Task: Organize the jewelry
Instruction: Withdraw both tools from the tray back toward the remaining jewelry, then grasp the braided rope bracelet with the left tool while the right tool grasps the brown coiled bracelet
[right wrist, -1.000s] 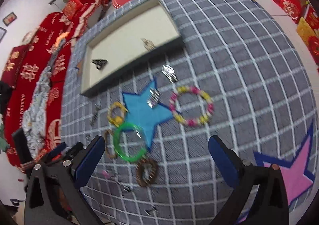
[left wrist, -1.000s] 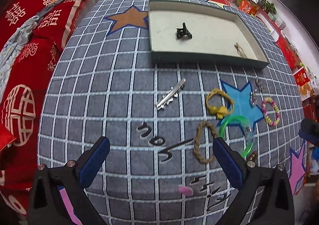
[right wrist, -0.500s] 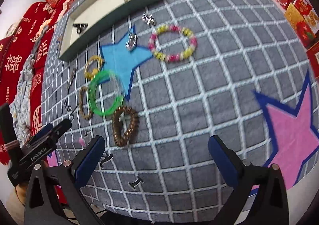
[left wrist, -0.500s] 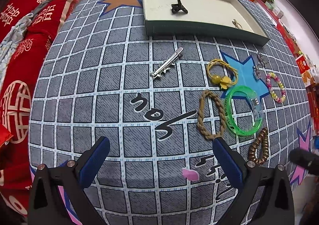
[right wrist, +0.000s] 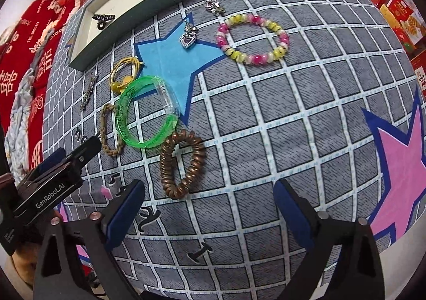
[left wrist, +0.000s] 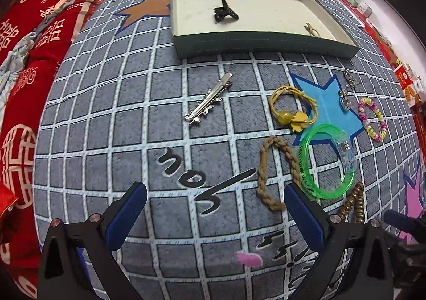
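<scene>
**A:** so where's the jewelry at? Most of it is loose on the grid cloth, using the blue star as the marker: green bangle overlapping its lower-left point, coiled brown hair tie just below the bangle, braided band left of the bangle, yellow hair tie touching the star's left tip, heart pendant on its top edge, beaded bracelet to its right. The tray sits well beyond the star and only has a black claw clip and a small clip in it.

**B:** so barely started, I'd guess. What's the right gripper doing?

**A:** jaws wide but just starting to close, nothing between them. The brown coil is just ahead of the left finger, not centred. Left gripper is spread wide over bare cloth, holding nothing.

**B:** looks like the approach step for the coil. Next it'd need to shift over so the pads straddle it, drop to the cloth, then pinch. It's soft, so it should squash easily.
</scene>
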`<act>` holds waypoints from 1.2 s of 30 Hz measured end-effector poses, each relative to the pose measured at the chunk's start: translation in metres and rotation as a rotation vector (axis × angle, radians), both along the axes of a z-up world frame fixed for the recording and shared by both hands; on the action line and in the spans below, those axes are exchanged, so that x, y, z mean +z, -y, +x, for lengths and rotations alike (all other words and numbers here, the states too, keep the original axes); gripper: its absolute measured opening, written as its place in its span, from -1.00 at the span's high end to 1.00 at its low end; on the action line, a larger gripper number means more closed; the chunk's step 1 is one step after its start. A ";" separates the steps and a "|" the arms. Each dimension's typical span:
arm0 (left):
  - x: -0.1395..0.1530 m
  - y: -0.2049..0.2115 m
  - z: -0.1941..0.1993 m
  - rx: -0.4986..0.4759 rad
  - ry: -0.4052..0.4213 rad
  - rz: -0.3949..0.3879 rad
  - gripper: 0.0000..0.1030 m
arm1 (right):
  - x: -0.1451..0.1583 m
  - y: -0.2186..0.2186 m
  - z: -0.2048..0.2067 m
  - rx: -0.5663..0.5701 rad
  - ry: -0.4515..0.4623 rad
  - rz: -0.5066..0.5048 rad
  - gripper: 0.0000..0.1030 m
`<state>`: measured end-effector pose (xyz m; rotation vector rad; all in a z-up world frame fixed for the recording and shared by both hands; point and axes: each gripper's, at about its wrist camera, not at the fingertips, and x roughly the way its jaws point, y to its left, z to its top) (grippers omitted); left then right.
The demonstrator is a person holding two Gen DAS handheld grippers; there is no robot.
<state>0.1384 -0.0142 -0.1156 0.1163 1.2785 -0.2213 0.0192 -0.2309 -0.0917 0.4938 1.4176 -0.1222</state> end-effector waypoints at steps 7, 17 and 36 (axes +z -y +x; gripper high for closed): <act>-0.007 0.011 0.009 -0.038 0.000 0.007 -1.00 | -0.008 -0.015 0.010 -0.002 -0.014 -0.040 -0.70; -0.015 0.028 0.018 -0.072 0.012 0.026 -0.92 | -0.011 -0.055 0.028 0.108 -0.008 -0.181 -0.44; 0.004 0.029 0.004 -0.079 -0.013 -0.128 0.63 | 0.003 -0.016 0.010 0.050 0.056 -0.082 0.46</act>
